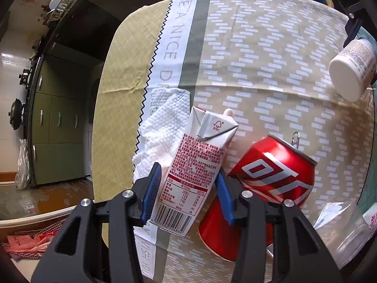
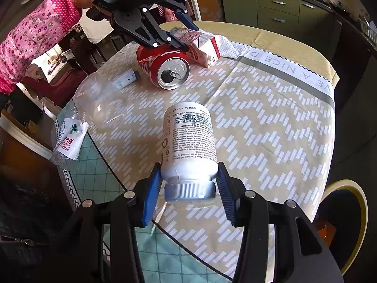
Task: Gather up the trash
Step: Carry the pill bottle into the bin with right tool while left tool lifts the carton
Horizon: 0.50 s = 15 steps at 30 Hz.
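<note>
Your left claw (image 1: 187,192) pinches the lower end of a white and red drink carton (image 1: 196,165), a rectangular paperboard box with a folded gable top and a printed barcode. Both ribbed blue pads (image 1: 150,194) press on its flat sides. No earlier frame is given, so report only this grip.

Take the red aluminium can (image 1: 268,176) as your landmark. It lies on its side on the table (image 1: 271,54), a round top under a beige cloth with white dash print. The can is a smooth, glossy cylinder with its pull tab end open. The carton lies just beside the can, touching or nearly so. Beyond the carton lies a crumpled white paper towel (image 1: 162,129) with a dimpled, embossed texture, partly under the carton.

Your right claw (image 2: 189,188) pinches a white plastic pill bottle (image 2: 189,146) at its shoulder, just above the ridged screw cap (image 2: 189,189). The bottle is cylindrical with a paper label of fine print, and it points toward the can.

On the other side of the can from the carton lies a crushed clear plastic water bottle (image 2: 94,99), with a torn label (image 2: 68,139) at the table edge. A small flat grey piece (image 2: 126,79) lies between them.

A sleeve of pink floral fabric (image 2: 35,35) shows behind the left claw.
</note>
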Each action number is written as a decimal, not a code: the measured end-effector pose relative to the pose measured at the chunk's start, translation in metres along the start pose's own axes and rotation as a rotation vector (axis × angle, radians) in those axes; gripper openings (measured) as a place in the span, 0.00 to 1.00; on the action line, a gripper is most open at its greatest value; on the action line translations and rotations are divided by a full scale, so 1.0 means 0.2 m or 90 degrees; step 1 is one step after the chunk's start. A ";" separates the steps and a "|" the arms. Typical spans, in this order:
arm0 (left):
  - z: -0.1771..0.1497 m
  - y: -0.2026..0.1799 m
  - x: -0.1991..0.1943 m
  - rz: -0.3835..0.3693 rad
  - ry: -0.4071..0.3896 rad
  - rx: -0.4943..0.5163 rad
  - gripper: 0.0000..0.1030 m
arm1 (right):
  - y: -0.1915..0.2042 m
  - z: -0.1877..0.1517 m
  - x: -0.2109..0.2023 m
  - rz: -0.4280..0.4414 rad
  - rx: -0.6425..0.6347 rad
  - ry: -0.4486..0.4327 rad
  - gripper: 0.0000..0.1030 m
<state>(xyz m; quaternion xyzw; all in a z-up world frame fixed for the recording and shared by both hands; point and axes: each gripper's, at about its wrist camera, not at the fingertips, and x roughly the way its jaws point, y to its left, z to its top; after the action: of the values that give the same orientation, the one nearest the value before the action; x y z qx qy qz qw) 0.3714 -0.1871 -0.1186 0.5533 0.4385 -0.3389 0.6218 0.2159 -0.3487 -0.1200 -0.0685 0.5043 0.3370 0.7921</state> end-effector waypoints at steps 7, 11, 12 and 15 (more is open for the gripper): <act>-0.01 0.08 0.00 -0.019 -0.012 -0.044 0.36 | -0.06 -0.06 -0.13 -0.008 0.040 -0.035 0.46; -0.02 0.14 -0.10 -0.011 -0.047 -0.078 0.36 | -0.17 -0.17 -0.31 -0.058 0.107 -0.074 0.46; -0.02 0.15 -0.13 -0.007 -0.054 -0.085 0.36 | -0.22 -0.21 -0.36 -0.076 0.133 -0.084 0.46; -0.06 0.15 -0.23 -0.007 -0.080 -0.109 0.36 | -0.39 -0.34 -0.48 -0.144 0.226 -0.095 0.46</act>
<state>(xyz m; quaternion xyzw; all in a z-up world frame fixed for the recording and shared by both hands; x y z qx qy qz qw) 0.3797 -0.1738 -0.0644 0.4732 0.4289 -0.3375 0.6915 0.1860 -0.4842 -0.0903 0.0411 0.4851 0.1559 0.8595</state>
